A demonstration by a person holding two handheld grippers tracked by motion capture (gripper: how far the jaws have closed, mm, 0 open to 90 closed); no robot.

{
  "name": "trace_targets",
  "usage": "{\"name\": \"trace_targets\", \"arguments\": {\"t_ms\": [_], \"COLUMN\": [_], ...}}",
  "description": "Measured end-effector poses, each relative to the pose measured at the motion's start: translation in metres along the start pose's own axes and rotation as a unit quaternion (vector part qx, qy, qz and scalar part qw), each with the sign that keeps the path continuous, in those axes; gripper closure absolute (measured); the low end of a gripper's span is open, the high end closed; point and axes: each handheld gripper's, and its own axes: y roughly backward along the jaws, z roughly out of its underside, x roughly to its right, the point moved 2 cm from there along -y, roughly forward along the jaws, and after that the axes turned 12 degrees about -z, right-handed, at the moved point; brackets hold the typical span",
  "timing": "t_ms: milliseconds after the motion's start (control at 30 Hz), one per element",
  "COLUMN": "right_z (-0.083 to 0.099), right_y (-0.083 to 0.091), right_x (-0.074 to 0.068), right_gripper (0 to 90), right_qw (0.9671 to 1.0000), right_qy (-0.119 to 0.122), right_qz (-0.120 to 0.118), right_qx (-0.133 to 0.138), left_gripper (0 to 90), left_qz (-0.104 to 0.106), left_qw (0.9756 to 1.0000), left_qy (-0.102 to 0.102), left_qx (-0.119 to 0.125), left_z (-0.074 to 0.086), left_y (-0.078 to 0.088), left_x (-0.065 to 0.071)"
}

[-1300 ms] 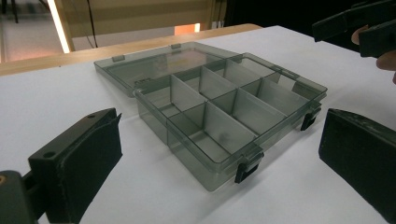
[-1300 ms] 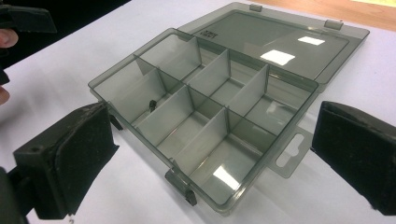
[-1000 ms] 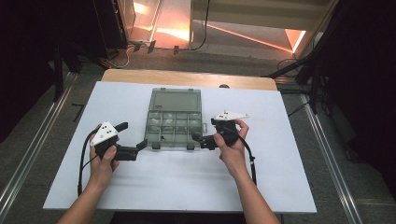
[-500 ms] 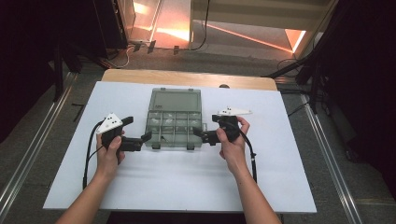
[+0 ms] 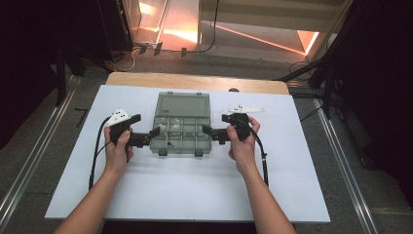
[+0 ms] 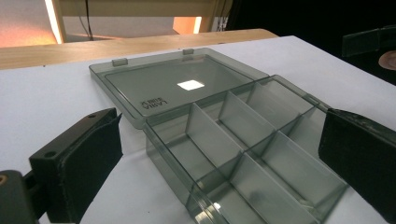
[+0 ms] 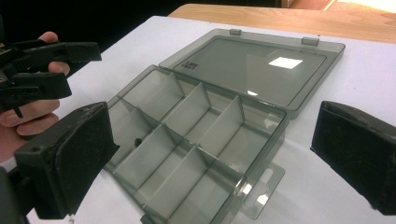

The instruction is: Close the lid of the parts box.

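Note:
A smoke-grey clear plastic organizer box (image 5: 181, 125) lies open at the table's centre, its lid (image 5: 182, 105) flat behind the divided tray. My left gripper (image 5: 152, 134) is open at the tray's left side. In the left gripper view the tray's corner (image 6: 224, 140) lies between the black pads (image 6: 77, 170). My right gripper (image 5: 207, 130) is open at the tray's right side, and the tray (image 7: 187, 135) spans the gap between its pads (image 7: 70, 154). A small dark speck (image 7: 137, 140) sits in one compartment. The left gripper (image 7: 65, 60) shows beyond the box in the right gripper view.
The white tabletop (image 5: 170, 195) has bare room in front of the box and to both sides. A wooden strip (image 5: 195, 81) runs along the far edge. Metal rails (image 5: 34, 156) flank the table on the floor, and cables trail from both grippers.
Both grippers have moved inward to the box's sides. The left hand rose from the near left up to the tray's left edge. The box has not shifted.

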Motion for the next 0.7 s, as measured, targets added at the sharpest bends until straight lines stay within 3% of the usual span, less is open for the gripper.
{"name": "trace_targets", "arguments": {"t_ms": [300,400,700], "right_z": [-0.004,-0.005,-0.011], "right_y": [-0.010,-0.014,-0.024], "right_x": [0.012,0.014,0.026], "right_gripper": [0.0,0.0,0.0], "right_qw": [0.9999,0.9999,0.9997], "right_qy": [-0.012,-0.013,-0.022], "right_qz": [0.006,0.004,0.009], "right_qx": [0.006,0.004,0.007], "left_gripper": [0.0,0.0,0.0], "left_qz": [-0.010,-0.007,0.003], "left_qw": [0.9999,0.9999,0.9995], "left_qy": [0.009,0.004,0.019], "left_qx": [-0.007,-0.010,-0.024], "left_z": [-0.004,-0.007,-0.009], "left_y": [-0.016,-0.022,-0.040], "left_x": [-0.007,-0.007,-0.013]}}
